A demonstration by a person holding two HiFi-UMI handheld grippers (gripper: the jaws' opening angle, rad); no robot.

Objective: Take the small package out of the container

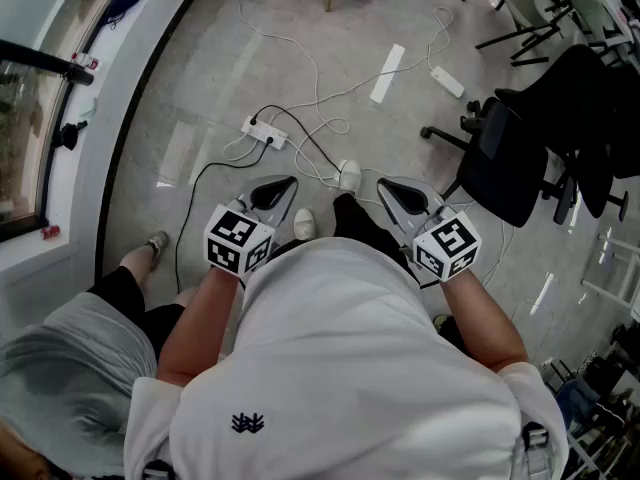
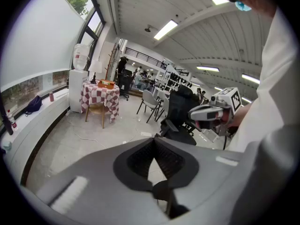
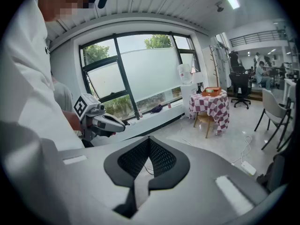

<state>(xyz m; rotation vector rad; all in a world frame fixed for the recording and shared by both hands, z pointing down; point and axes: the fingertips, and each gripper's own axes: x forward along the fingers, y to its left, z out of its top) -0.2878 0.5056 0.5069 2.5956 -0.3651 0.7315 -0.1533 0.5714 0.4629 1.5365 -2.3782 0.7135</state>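
Since no container or package is in view, the person (image 1: 330, 368) should locate them first; left gripper (image 1: 280, 188) and right gripper (image 1: 395, 190) hang at the waist, fingers (image 2: 140, 159) pressed together, empty.

The grey floor (image 1: 190, 78) carries a white power strip (image 1: 265, 134), loose cables (image 1: 335, 125) and a black office chair (image 1: 505, 163).

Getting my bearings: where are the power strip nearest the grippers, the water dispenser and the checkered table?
power strip (image 1: 265, 134), head view, casing.
water dispenser (image 2: 80, 56), left gripper view, bottle.
checkered table (image 2: 99, 95), left gripper view, cloth.
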